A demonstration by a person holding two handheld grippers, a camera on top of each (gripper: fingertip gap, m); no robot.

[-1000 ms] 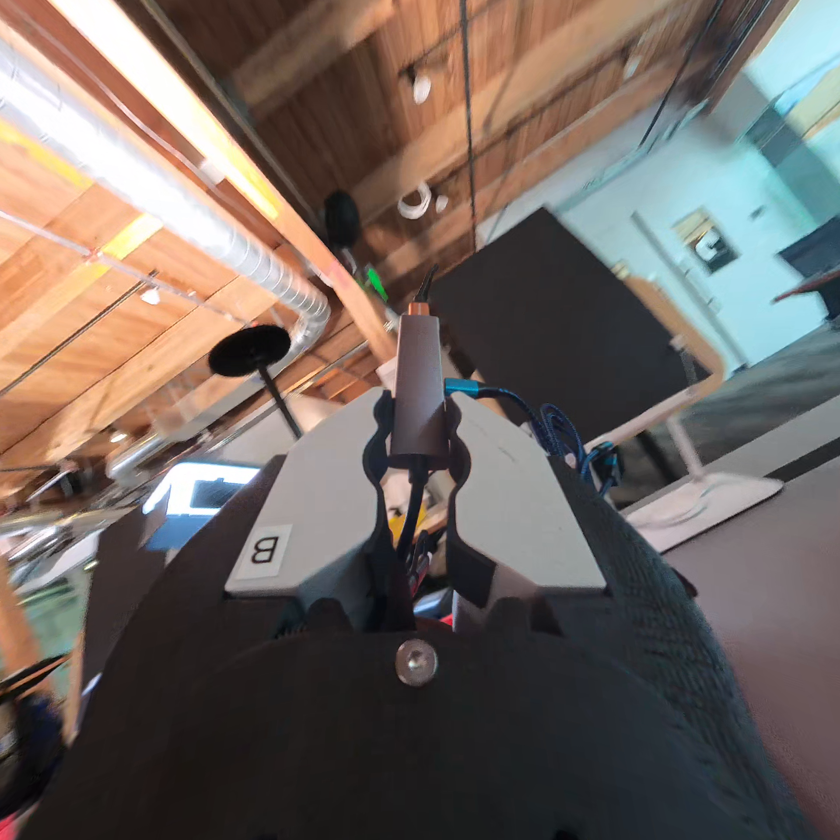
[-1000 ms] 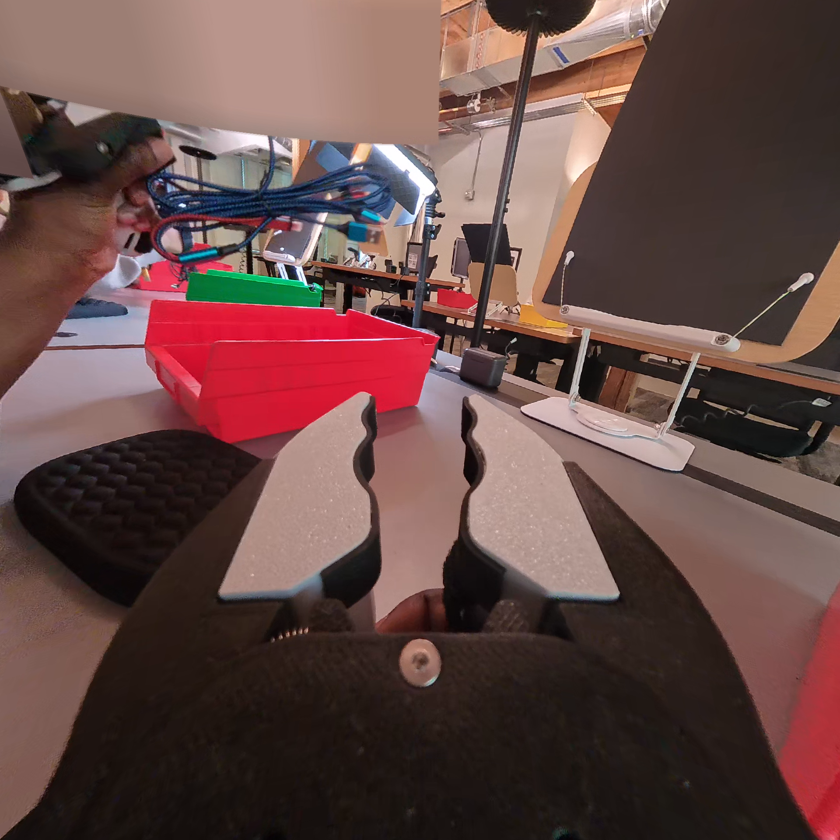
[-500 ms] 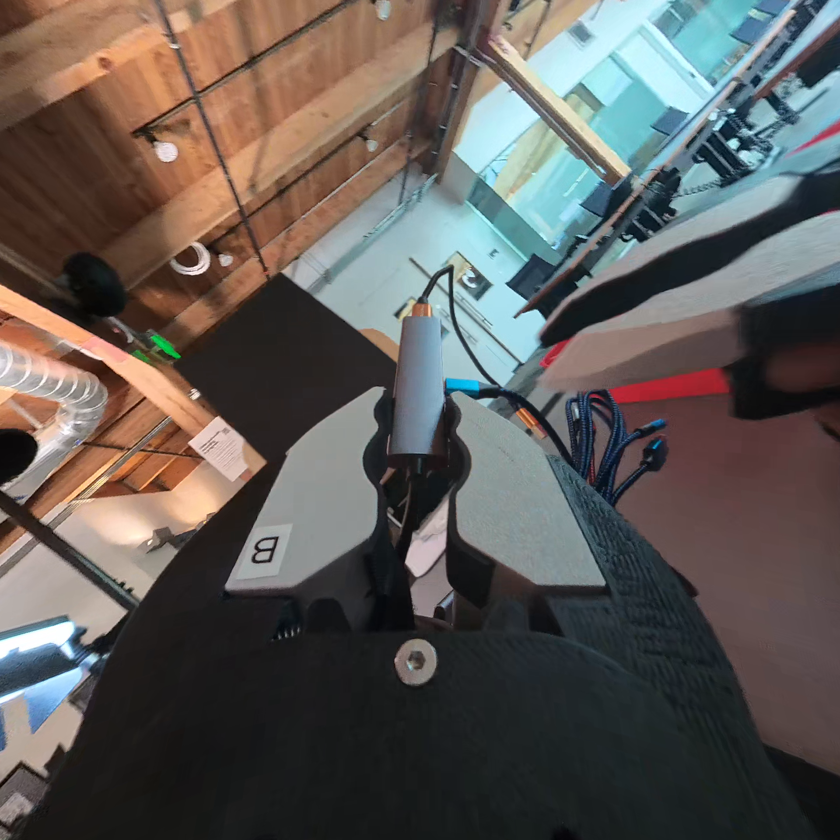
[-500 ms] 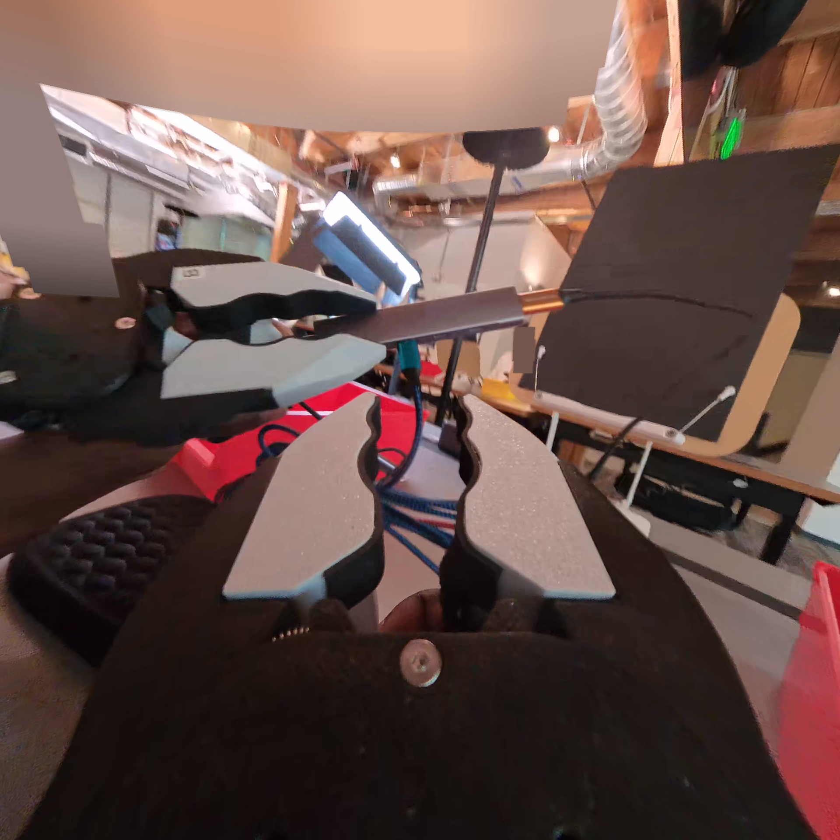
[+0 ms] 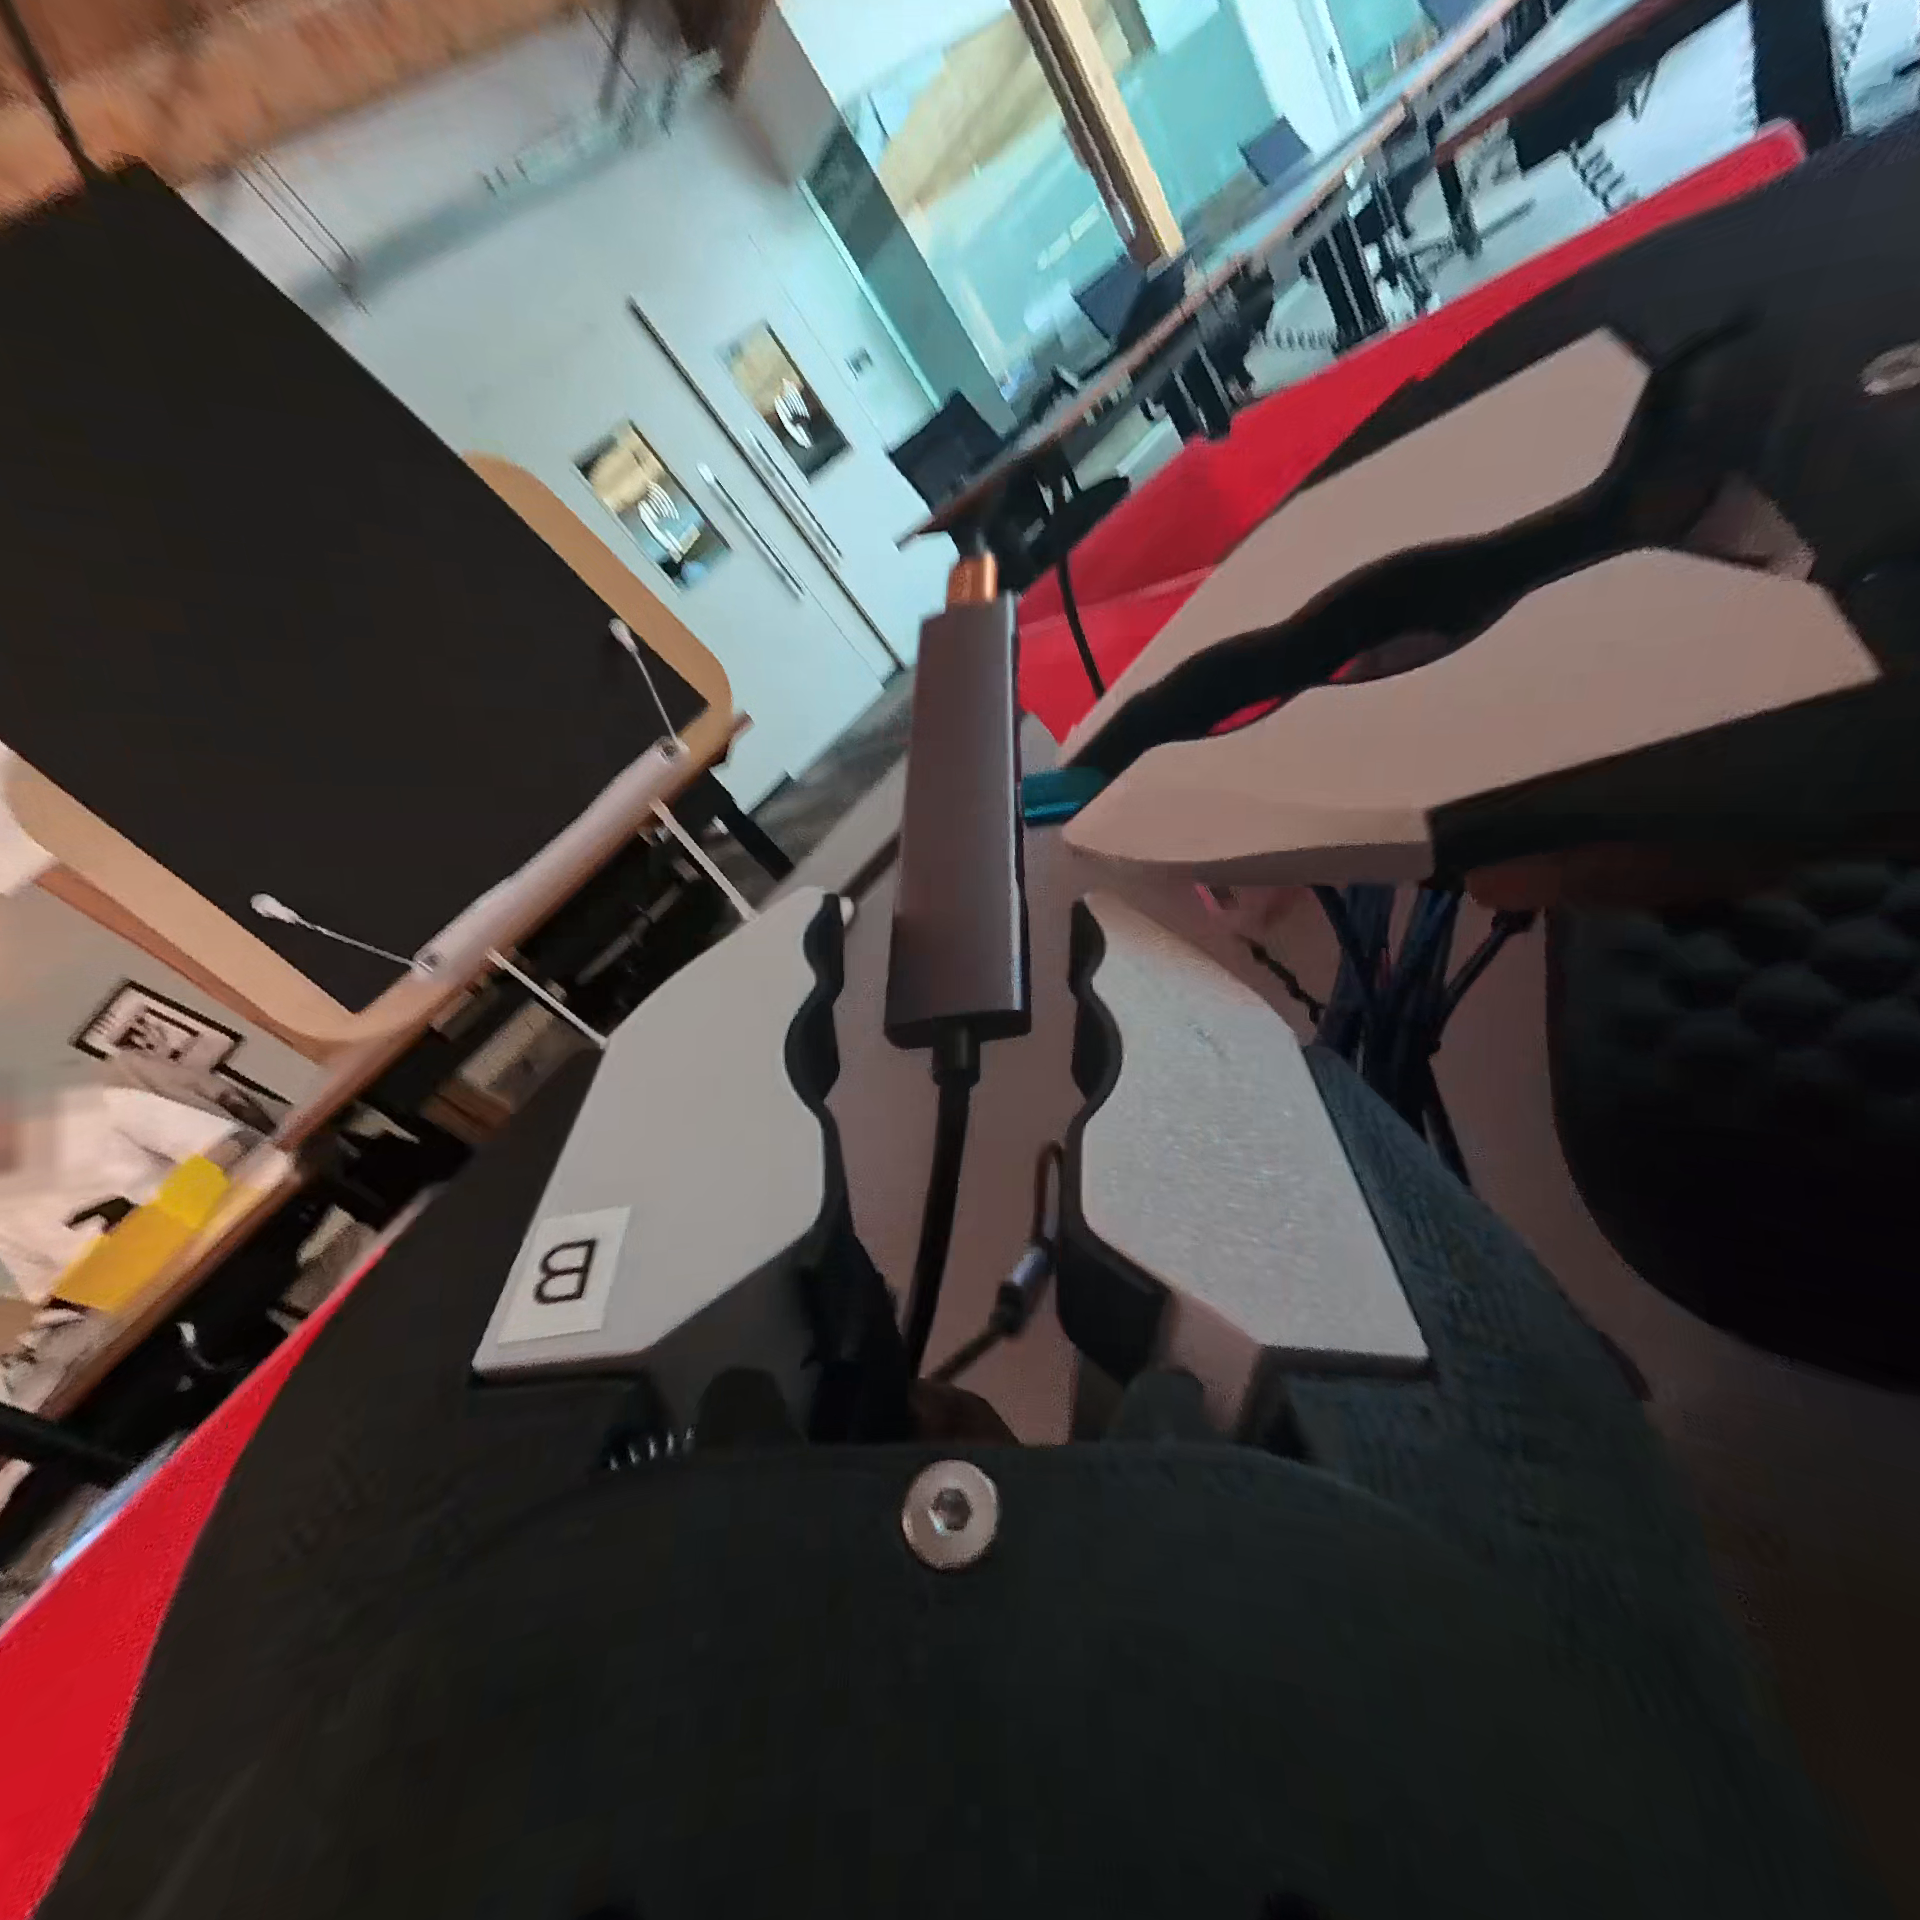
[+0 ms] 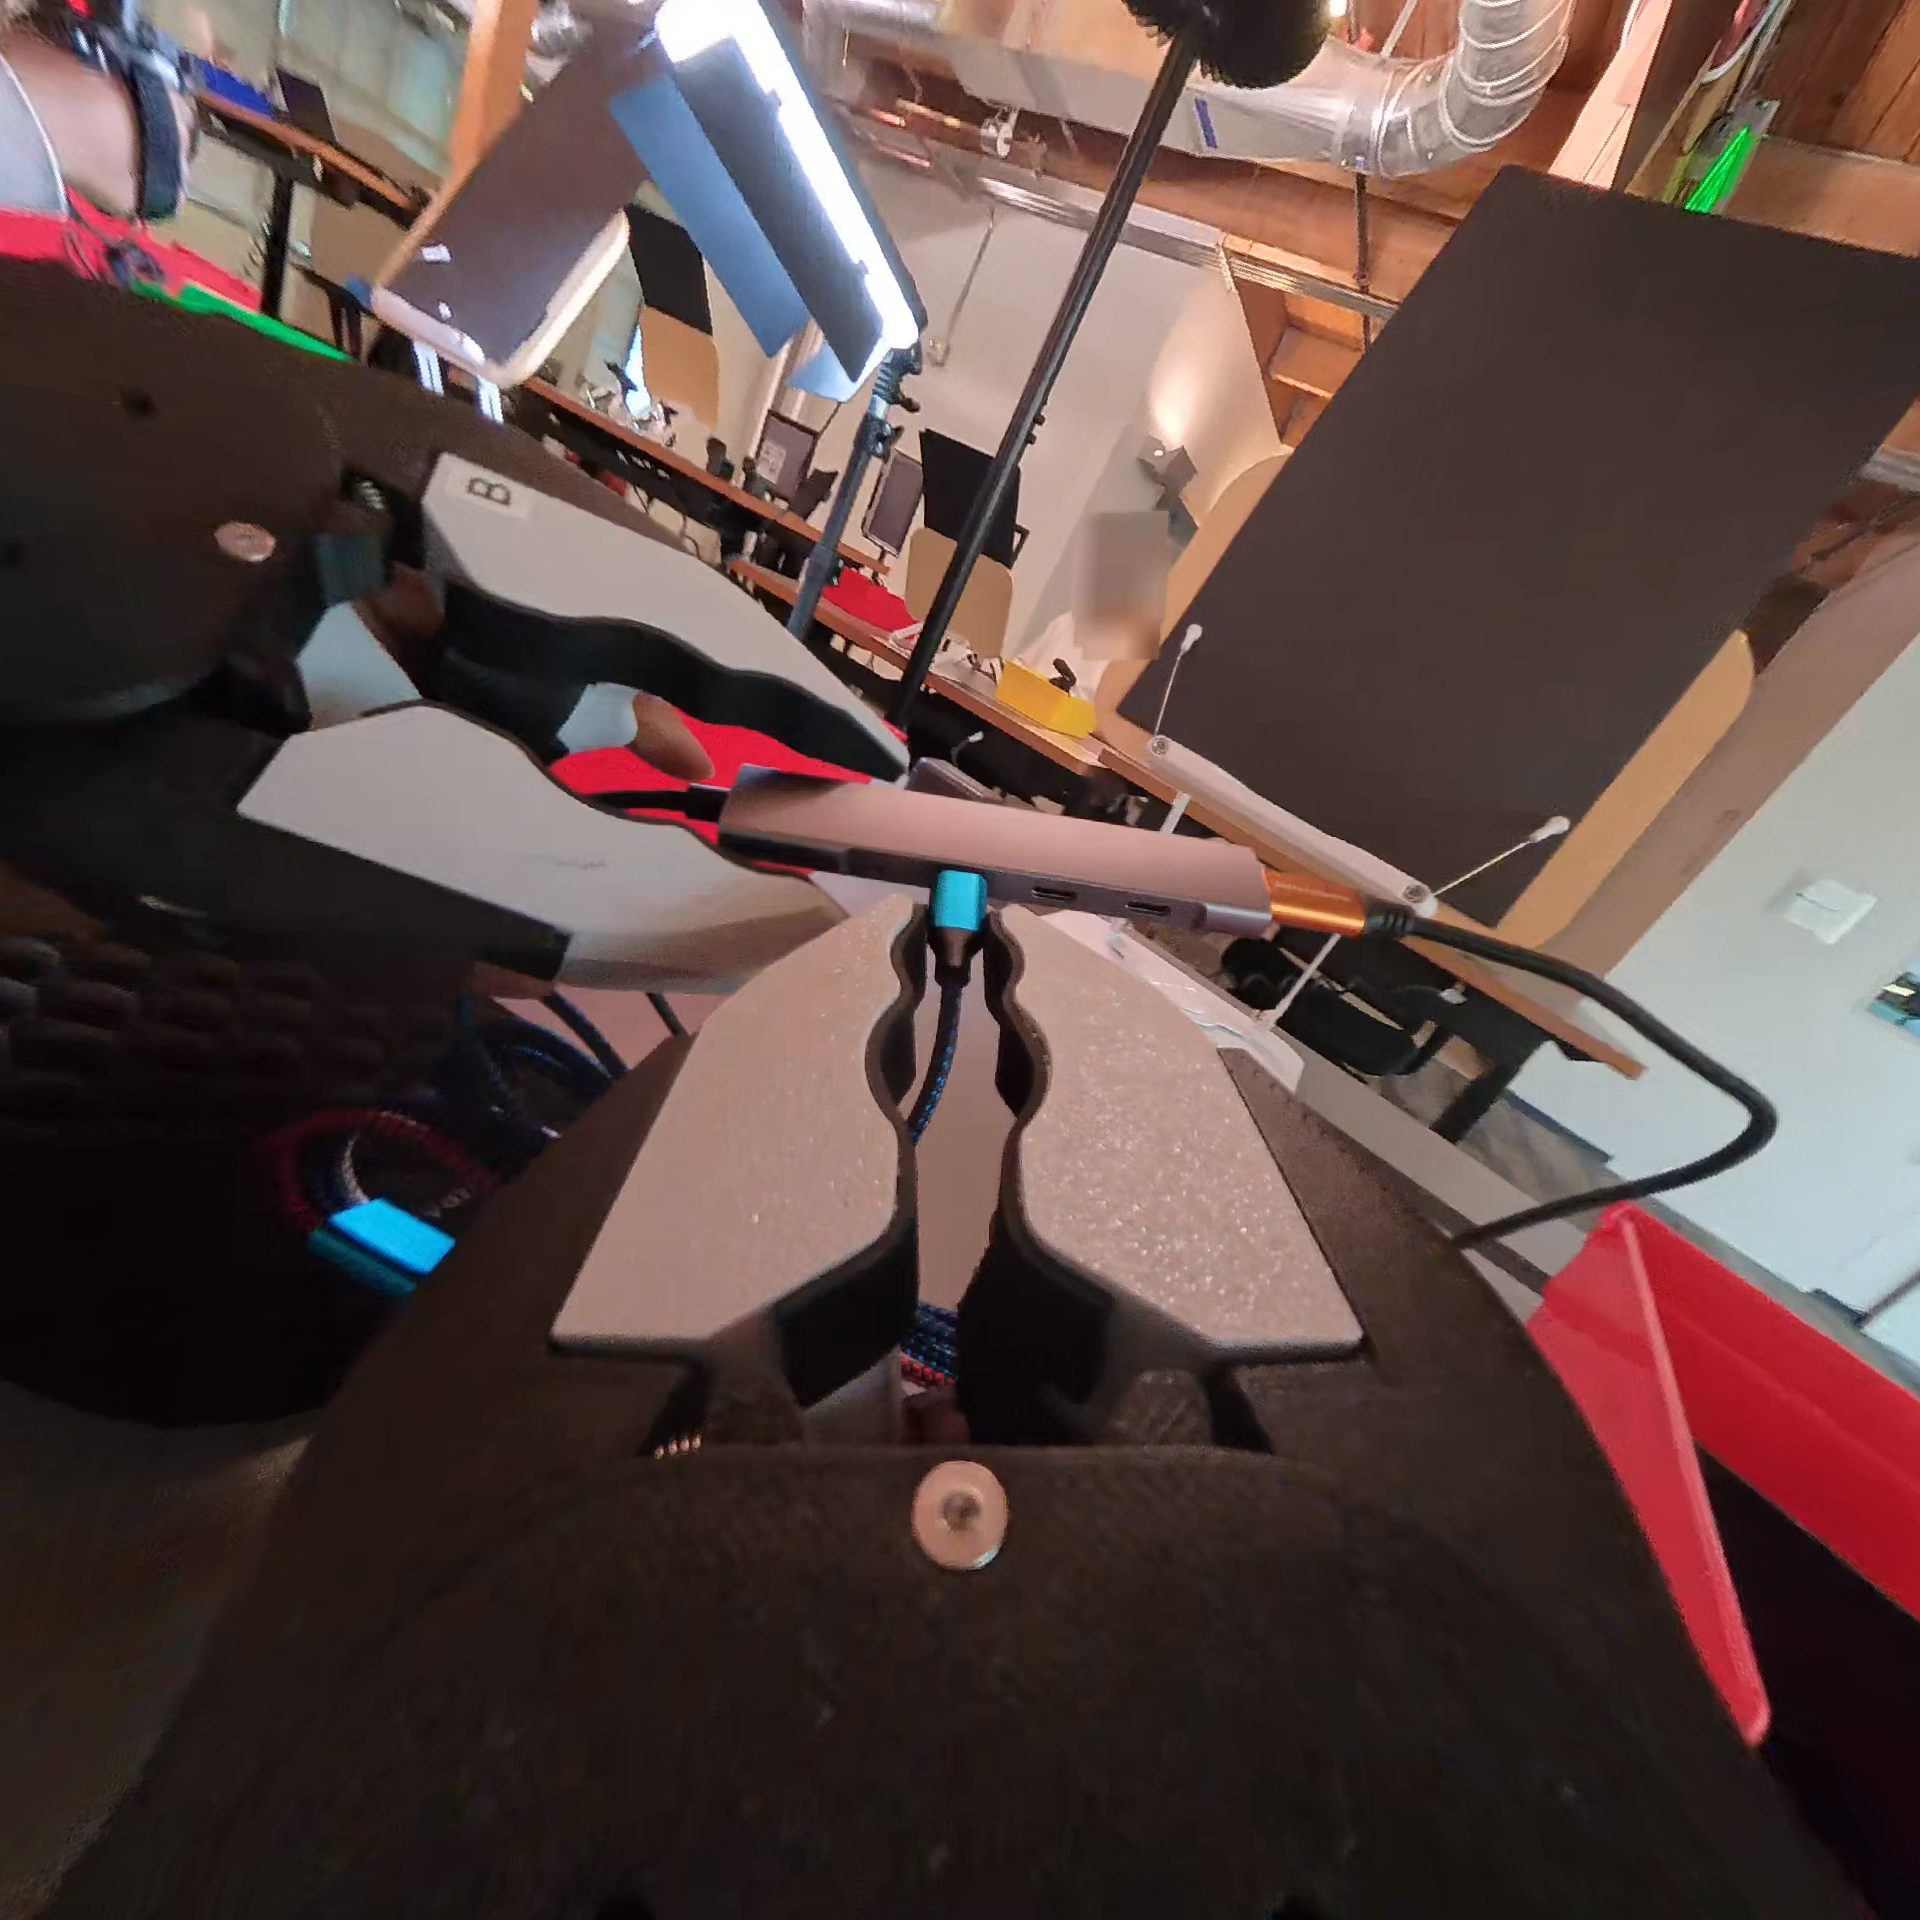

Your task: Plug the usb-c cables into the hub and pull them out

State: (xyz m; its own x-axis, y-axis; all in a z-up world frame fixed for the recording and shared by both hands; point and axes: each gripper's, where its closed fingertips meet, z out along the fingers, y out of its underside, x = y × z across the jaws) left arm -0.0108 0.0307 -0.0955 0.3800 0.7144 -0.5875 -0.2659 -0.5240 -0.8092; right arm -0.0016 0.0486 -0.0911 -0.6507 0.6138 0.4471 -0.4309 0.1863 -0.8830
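The grey usb-c hub lies lengthwise between the fingers of my left gripper, which stands open with a gap on each side of the hub. An orange-collared black cable is plugged into the hub's far end. My right gripper is shut on the blue braided cable just below its blue plug, which sits in a side port of the hub. Two ports beside it are empty. The right gripper also shows in the left wrist view, and the left gripper in the right wrist view.
A loose bundle of blue and red braided cables lies on the table beside a black textured pad. A red bin stands at the right. A black board on a white stand and a light-stand pole are behind.
My left gripper has tilted down towards the table and opened around the hub. My right gripper has moved in and shut on the blue cable at the hub's side.
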